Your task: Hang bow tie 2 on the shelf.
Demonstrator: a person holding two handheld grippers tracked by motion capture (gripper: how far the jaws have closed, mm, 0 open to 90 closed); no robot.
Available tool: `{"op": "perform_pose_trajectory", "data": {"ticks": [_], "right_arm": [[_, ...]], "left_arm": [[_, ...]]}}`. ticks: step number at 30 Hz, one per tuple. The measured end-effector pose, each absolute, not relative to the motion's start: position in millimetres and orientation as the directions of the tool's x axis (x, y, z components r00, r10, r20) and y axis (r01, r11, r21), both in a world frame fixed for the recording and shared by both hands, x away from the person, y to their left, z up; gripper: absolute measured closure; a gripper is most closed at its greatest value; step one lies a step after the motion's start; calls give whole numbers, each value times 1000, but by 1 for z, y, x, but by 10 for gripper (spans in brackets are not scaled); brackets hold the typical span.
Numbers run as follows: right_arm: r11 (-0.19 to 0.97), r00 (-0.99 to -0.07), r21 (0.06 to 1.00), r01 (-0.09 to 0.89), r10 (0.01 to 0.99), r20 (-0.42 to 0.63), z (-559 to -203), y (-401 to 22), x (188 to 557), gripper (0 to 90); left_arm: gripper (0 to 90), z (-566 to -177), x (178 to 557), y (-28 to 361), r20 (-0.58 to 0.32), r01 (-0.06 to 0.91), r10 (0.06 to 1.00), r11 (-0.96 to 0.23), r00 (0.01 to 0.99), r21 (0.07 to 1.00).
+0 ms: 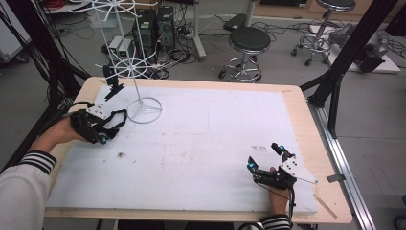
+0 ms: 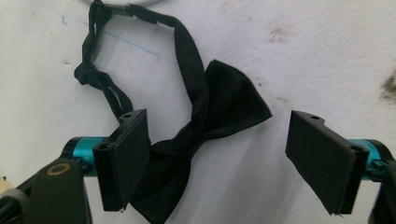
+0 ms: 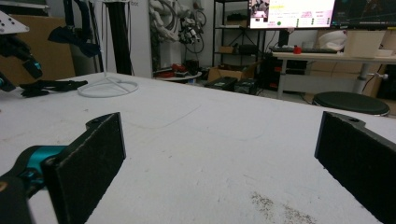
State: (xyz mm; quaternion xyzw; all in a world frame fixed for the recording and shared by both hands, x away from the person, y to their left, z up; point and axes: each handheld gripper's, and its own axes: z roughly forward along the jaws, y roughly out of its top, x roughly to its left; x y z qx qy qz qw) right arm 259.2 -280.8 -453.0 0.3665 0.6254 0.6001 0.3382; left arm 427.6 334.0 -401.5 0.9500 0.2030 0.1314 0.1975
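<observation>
- Lying flat on the white table cover (image 2: 303,56), the black bow tie (image 2: 205,121) sits in the lower centre of the left gripper view, between the two jaws; its knot and one wing lie just beside the left-hand pad, partly behind it, well apart from the right-hand pad.
- The left gripper (image 2: 224,158) stands released, neither pad pressing the cloth.
- The strap (image 2: 105,60) loops toward the upper left of that view, reaching the white ring at the top edge.
- In the high view, the right gripper (image 1: 265,157) rests at lower right, jaws spread and bare.
- Farther off, upper left, the wire stand (image 1: 143,109) has another dark tie (image 1: 113,87) hanging on it.
</observation>
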Motion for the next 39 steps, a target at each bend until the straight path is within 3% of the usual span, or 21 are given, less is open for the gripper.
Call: {"op": "perform_pose_trajectory", "data": {"ticks": [12,23,33,39], "right_arm": [[8,-502,999,49,865,17,-453,-281,260,11],[10,-501,999,49,865,16,-453,-282,260,11],[8,-501,998,54,865,20,-453,-282,260,11],[10,-500,998,55,866,19,-453,-282,260,11]], "left_arm": [[364,-403,437,332,187,301,381,-887,905,350],[515,-404,439,335,182,302,375,-894,909,332],[738,-406,440,332,225,325,396,-898,890,296],[759,-406,438,329,239,338,408,-897,881,284]]}}
